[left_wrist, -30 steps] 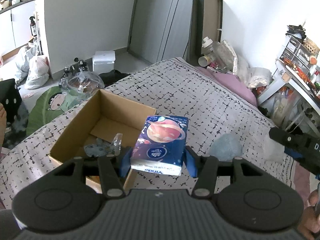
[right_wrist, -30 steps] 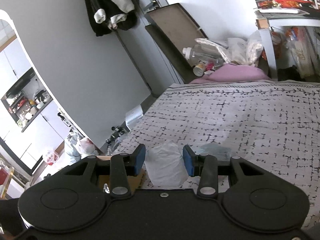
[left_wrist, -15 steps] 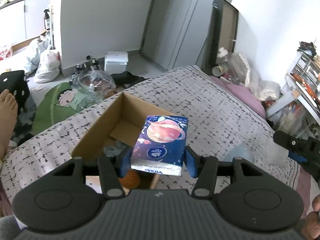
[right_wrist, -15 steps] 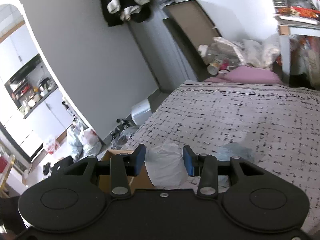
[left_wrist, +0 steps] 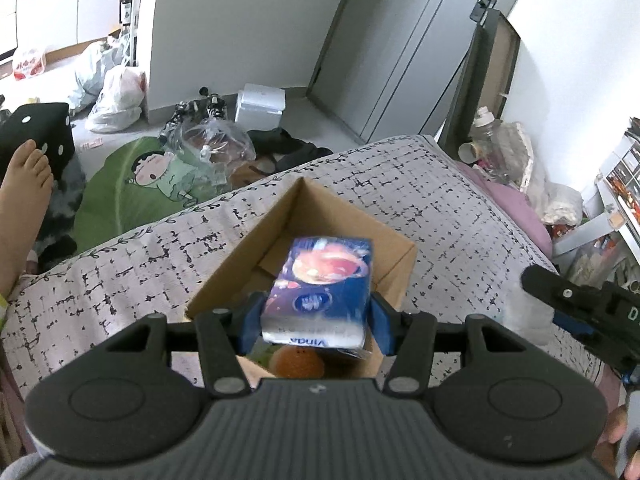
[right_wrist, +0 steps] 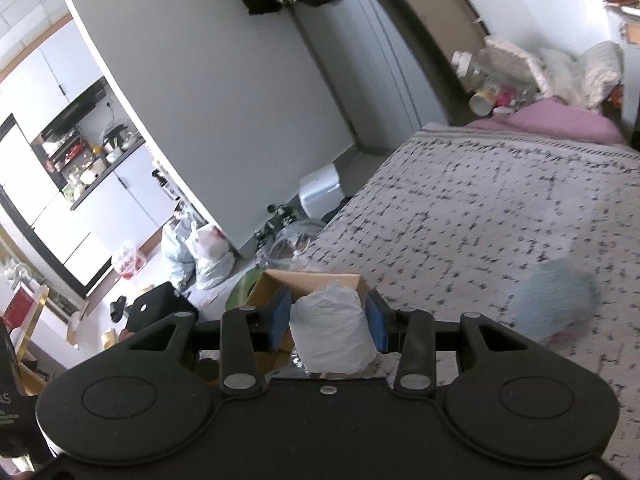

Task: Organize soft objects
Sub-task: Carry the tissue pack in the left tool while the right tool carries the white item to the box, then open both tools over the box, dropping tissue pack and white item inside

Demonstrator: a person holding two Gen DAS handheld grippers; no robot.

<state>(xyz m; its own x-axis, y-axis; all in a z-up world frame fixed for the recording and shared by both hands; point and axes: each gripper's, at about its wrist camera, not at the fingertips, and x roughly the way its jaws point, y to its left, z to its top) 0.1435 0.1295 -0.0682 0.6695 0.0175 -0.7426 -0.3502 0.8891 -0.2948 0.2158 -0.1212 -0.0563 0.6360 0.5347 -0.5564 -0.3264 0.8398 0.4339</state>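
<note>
My left gripper (left_wrist: 314, 322) pinches the blue tissue pack (left_wrist: 320, 292) between its pads above the open cardboard box (left_wrist: 240, 268) on the bedspread (left_wrist: 440, 200), while my right gripper (right_wrist: 328, 322) clamps a white soft bundle (right_wrist: 330, 332), the box ahead of its tips and a pale blue soft item (right_wrist: 556, 300) off to their right.

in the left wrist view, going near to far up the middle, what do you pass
orange plush → blue tissue pack held in the left tool → cardboard box → patterned bedspread → grey door
</note>
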